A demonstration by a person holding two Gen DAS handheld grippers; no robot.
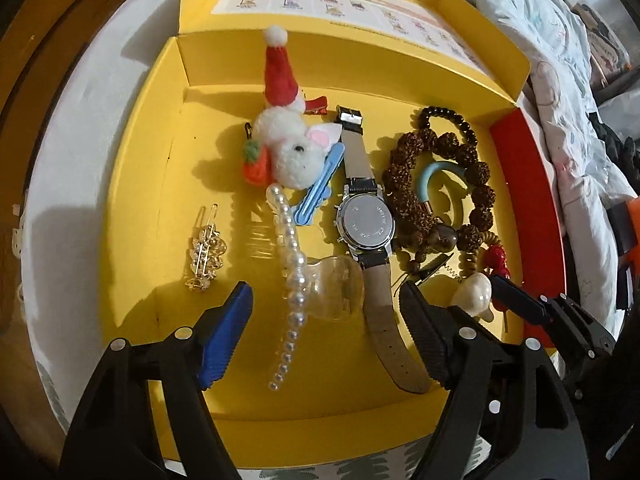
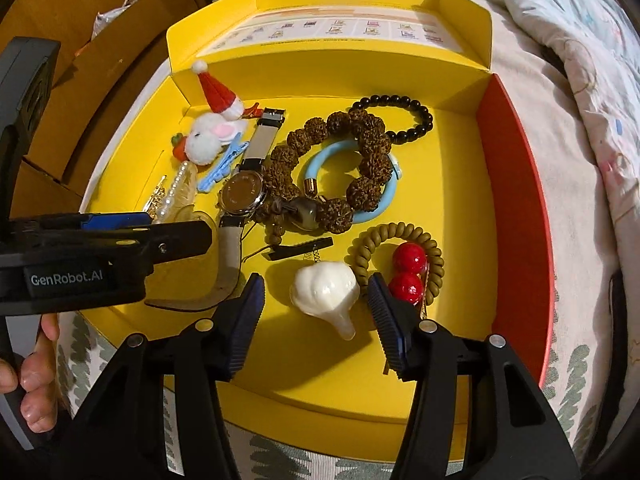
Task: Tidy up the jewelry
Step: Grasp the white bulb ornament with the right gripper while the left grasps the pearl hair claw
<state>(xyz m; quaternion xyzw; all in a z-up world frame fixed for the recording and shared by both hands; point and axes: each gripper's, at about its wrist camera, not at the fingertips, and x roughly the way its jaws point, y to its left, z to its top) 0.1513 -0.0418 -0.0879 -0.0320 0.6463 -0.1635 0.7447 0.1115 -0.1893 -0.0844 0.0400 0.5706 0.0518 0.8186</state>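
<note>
A yellow box (image 1: 140,240) holds the jewelry. In the left wrist view my left gripper (image 1: 324,308) is open above a pearl hair claw (image 1: 290,248) and the strap of a wristwatch (image 1: 366,228); a crystal clip (image 1: 204,252) lies to its left. In the right wrist view my right gripper (image 2: 316,292) is open around a white shell-shaped clip (image 2: 326,292), not touching it. A coil hair tie with red balls (image 2: 408,268) lies beside the right finger. A brown bead bracelet (image 2: 340,168), a black bead bracelet (image 2: 404,114) and a blue bangle (image 2: 384,200) lie beyond.
A plush bunny clip with a red Santa hat (image 1: 288,140) and a blue clip (image 1: 320,184) lie at the box's back left. The box lid (image 2: 340,28) stands open behind. The red box wall (image 2: 516,220) is on the right. Bedding (image 2: 580,80) surrounds the box.
</note>
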